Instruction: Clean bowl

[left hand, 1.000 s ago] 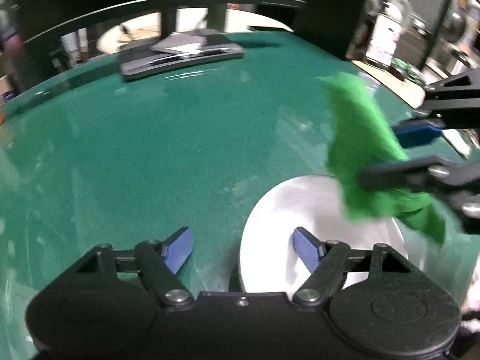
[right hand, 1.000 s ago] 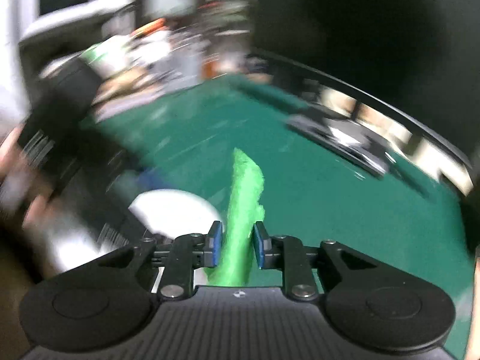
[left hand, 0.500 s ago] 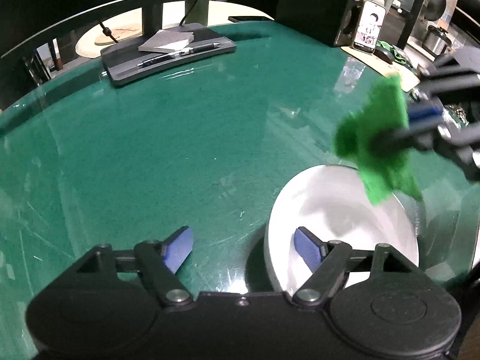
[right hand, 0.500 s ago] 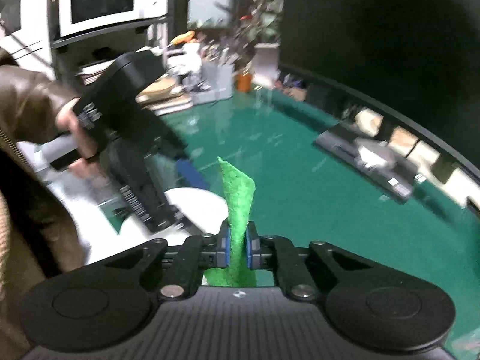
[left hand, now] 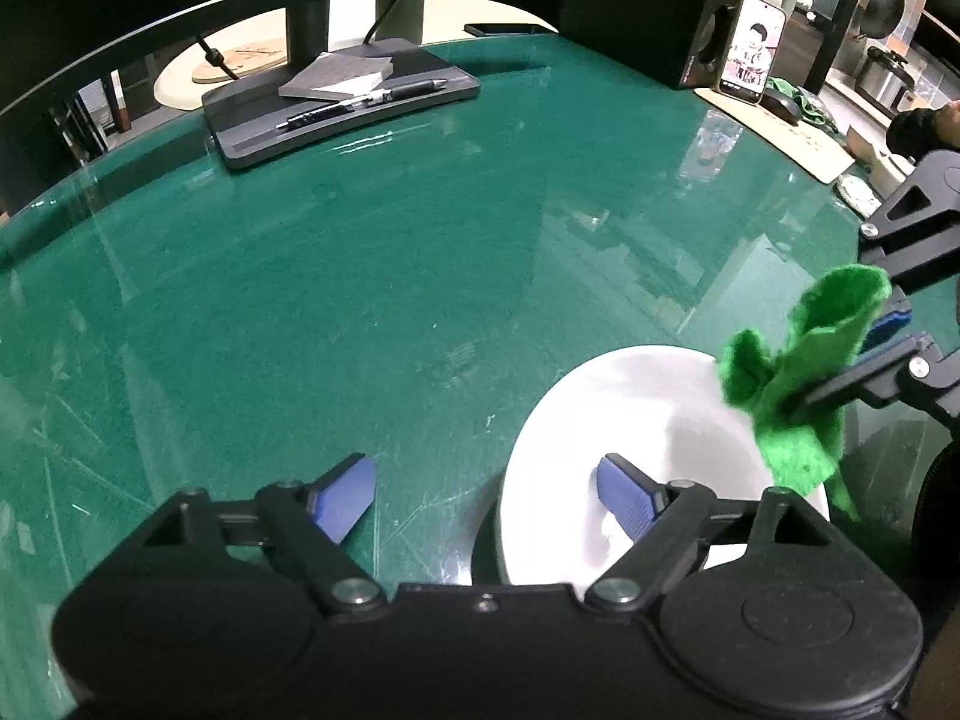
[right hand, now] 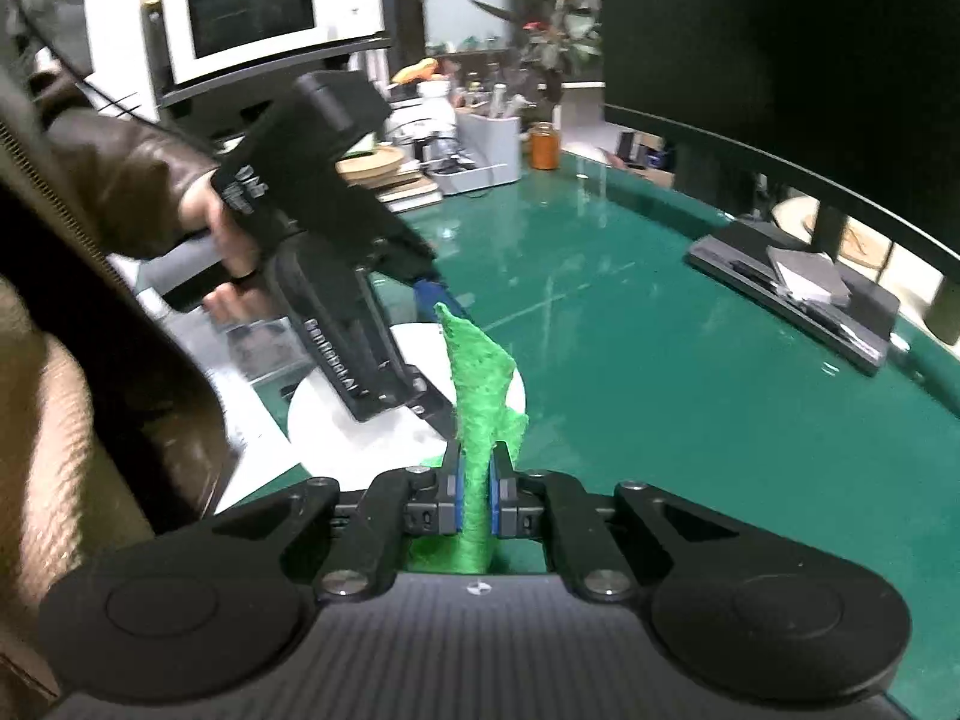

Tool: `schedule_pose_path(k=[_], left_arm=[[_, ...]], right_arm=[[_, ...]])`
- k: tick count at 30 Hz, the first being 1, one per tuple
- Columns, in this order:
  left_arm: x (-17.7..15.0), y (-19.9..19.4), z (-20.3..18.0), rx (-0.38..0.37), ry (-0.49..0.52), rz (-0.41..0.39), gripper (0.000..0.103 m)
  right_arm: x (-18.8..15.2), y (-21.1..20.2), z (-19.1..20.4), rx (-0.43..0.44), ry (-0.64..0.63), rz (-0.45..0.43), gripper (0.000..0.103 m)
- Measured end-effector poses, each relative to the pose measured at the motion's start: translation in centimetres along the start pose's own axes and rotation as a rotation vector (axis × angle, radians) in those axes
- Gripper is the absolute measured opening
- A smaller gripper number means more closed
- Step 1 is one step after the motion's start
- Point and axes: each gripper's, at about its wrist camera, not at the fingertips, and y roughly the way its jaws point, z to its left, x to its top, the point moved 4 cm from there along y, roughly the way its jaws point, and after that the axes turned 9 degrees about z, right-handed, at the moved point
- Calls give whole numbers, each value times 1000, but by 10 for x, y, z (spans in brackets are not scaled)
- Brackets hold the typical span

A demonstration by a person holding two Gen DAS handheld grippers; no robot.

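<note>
- Left wrist view, far left to centre: green table top [left hand: 372,252], glossy and scratched; at its far edge a dark monitor base [left hand: 336,102] carrying a grey notepad [left hand: 339,77] and a black pen [left hand: 366,101].
- Left gripper [left hand: 486,492]: jaws wide and just been opening further, nothing pressed between the blue pads; left pad over bare table, right pad over the bowl's near inner wall.
- White bowl [left hand: 636,420]: stands on the table at lower right, its near-left rim between the left gripper's fingers.
- Green cloth [left hand: 804,378]: pinched in the right gripper [left hand: 840,387], hanging over the bowl's right rim.
- Far right: a phone [left hand: 751,48] propped upright, screen lit.
- Right wrist view, left: a brown sleeve [right hand: 120,180] and hand [right hand: 228,252] holding the left gripper's black body above the bowl [right hand: 360,420].
- Centre: right gripper [right hand: 477,492] clamped tight on the green cloth [right hand: 480,384], which stands up between the pads; bowl just beyond.
- Background: white microwave [right hand: 252,18] on a shelf; orange jar [right hand: 545,145] at the table edge.
- Right: the monitor base [right hand: 798,294].
</note>
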Motion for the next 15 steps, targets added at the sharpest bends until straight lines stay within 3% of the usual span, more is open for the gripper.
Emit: schedule_pose_path(k=[5, 15], left_arm=[[1, 0, 0, -4, 14, 9, 81], [0, 1, 0, -5, 17, 2, 81]], right_arm=[[12, 9, -11, -34, -22, -23, 7], [3, -3, 11, 4, -107, 33, 9]])
